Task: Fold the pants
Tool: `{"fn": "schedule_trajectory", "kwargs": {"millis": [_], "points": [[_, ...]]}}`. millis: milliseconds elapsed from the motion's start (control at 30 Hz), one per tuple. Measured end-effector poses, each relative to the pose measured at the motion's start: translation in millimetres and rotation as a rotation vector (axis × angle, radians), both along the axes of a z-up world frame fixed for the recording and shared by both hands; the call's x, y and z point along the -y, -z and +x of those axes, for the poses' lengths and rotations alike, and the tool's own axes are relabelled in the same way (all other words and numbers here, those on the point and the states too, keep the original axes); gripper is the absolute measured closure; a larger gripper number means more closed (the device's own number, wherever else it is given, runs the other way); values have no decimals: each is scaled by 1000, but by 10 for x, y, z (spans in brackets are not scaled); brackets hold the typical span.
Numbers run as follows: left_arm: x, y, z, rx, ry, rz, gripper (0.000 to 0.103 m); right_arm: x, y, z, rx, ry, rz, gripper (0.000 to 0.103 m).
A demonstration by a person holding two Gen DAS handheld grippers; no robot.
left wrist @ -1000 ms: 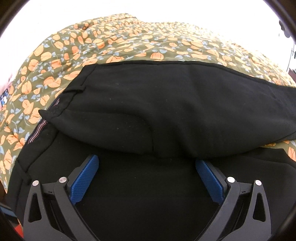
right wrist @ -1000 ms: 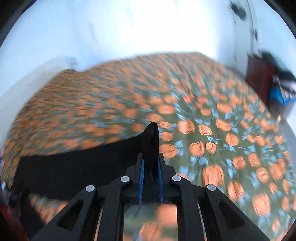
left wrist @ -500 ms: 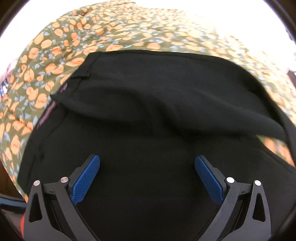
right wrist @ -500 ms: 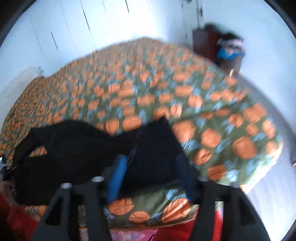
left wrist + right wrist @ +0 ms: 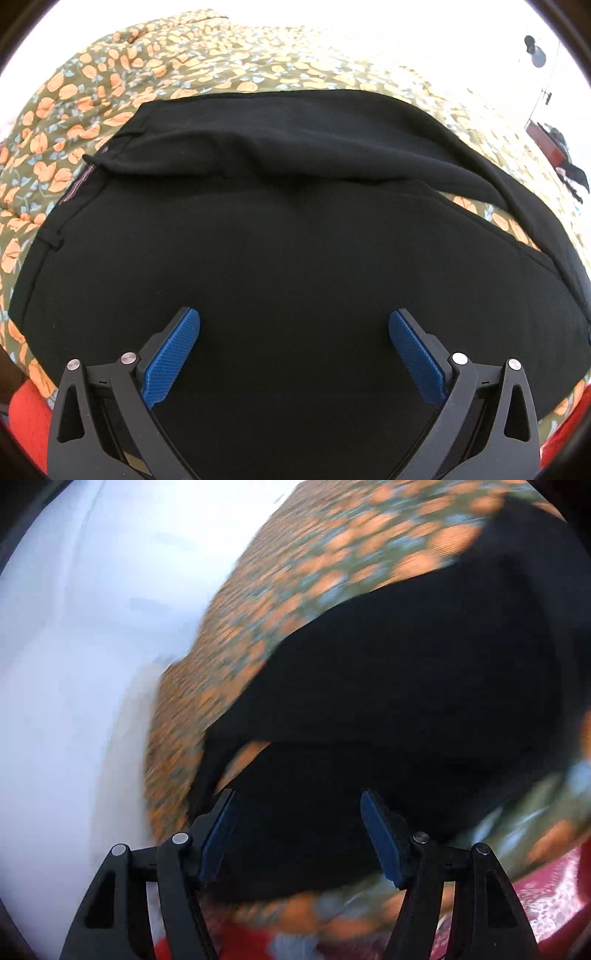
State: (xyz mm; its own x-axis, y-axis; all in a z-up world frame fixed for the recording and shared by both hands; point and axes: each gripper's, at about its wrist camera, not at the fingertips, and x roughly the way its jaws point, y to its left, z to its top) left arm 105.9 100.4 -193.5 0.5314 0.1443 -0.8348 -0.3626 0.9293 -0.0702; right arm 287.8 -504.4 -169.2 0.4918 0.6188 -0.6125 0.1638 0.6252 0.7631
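Pants [image 5: 295, 240] lie folded on floral bedspread [image 5: 110, 85], both grippers gaping.

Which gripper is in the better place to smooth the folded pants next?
Left. The left gripper hangs open directly over the black pants; the right gripper, also open, sits near their edge.

My left camera looks over a bed spread [image 5: 122, 92] of olive green with orange flowers and pale blue leaves; beyond it the background burns out to white. At far right stands a dark reddish piece of furniture [image 5: 546, 142] with dark things heaped on it. My right camera is blurred: a pale bluish-white wall [image 5: 81, 635], red cloth [image 5: 554, 893] below the bed's edge.
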Motion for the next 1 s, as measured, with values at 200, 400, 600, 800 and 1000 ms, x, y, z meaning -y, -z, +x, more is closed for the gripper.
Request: {"fn": "schedule_trajectory", "kwargs": {"millis": [200,400,600,800,1000], "points": [[42,62,14,-8,10,39,1,399,76,89,-48,206,27,36],[57,41,39,-45,12,48,1,390,9,70,-4,227,-175,94],[-16,-298,244,-13,41,-69,1,457,-472,28,193,99,-179,97],[-344,-691,1005,88,12,-413,1,346,-1133,-157,410,-95,-153,97],[-565,-490,1794,25,-71,-621,1,220,-1578,-500,559,-243,-125,97]]}}
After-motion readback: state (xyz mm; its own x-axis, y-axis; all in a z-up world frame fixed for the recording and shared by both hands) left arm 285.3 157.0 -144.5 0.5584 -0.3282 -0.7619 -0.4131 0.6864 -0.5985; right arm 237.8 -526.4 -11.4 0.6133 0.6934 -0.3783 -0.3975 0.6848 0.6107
